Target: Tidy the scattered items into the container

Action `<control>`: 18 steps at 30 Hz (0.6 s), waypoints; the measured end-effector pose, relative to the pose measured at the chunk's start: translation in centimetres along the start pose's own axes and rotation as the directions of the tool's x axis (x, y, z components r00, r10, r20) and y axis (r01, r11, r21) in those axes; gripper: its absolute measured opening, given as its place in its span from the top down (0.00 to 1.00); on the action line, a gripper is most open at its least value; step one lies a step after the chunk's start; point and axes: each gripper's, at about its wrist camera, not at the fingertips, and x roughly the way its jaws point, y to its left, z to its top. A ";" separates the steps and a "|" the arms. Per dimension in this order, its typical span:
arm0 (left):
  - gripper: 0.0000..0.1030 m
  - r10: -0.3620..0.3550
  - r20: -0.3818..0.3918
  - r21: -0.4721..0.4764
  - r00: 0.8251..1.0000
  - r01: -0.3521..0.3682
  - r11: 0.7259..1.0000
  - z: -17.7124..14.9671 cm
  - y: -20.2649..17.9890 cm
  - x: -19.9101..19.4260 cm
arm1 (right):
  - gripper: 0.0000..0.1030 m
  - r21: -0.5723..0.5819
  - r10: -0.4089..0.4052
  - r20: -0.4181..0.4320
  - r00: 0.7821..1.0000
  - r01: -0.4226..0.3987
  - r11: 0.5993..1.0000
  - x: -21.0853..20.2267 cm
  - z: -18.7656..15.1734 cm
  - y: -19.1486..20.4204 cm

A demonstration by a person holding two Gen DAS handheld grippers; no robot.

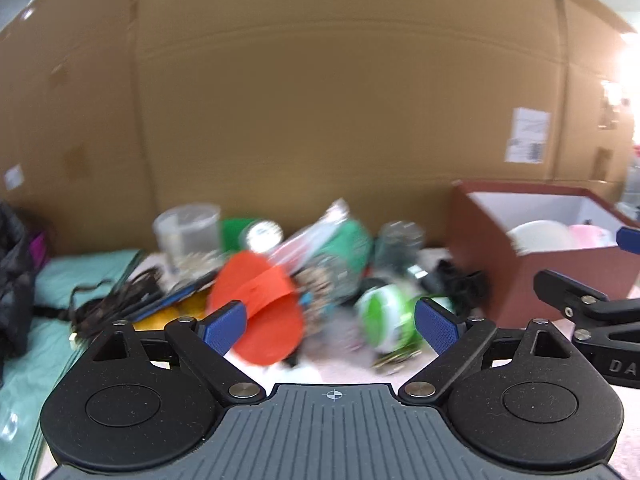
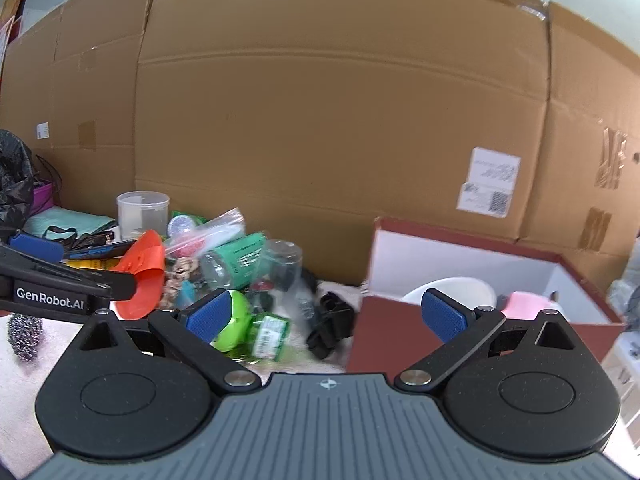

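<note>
Nearest the cameras, both tools are empty. The left gripper (image 1: 330, 322) has its blue pads spread wide with nothing between them, and the right gripper (image 2: 326, 314) is spread just as wide and carries nothing either. Each hovers over the pale table surface (image 2: 24, 380) at the front edge of the clutter.

Just beyond the fingers lies the pile still to be cleared. An orange plastic piece (image 1: 258, 306) sits in front of the left gripper, with a green-and-white round item (image 1: 386, 316) beside it. A black clip-like object (image 2: 330, 322) lies near the container's left wall. A metal scouring ball (image 2: 25, 336) rests apart at the left. Farther back are a green-labelled clear bottle (image 2: 236, 262), a zip bag (image 2: 208, 236) and a clear plastic cup (image 2: 142, 214), all heaped against the cardboard backdrop (image 2: 340, 120).

The container, a red box (image 2: 384, 332) with a white lining, stands to the right of the pile. Inside it a white bowl-like item (image 2: 452, 290) and a pink item (image 2: 524, 304) already rest, so a little appears done.

Most of the work seems left: the heap is dense, and neither tool has a piece in hand.
</note>
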 end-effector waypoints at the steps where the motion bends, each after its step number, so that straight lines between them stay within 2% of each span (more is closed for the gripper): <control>1: 0.06 -0.018 0.018 0.018 1.000 0.017 1.000 0.4 -1.2 -0.3 | 0.02 -0.004 -0.029 0.015 0.999 0.029 1.000 -0.6 0.1 -0.7; 4: 0.06 -0.072 0.051 0.056 0.996 0.069 0.996 1.5 -4.6 -0.6 | 0.02 0.008 -0.136 0.048 0.990 0.136 0.991 -2.3 0.4 -3.8; 9: 0.06 -0.099 0.072 0.106 0.993 0.091 0.990 2.3 -9.3 0.0 | 0.02 0.092 -0.250 0.014 0.968 0.248 0.964 -3.4 0.1 -9.5; 18: 0.06 -0.126 0.053 0.132 0.991 0.119 0.984 2.4 -13.2 1.3 | 0.02 0.152 -0.260 0.007 0.966 0.256 0.955 -3.4 -1.3 -12.9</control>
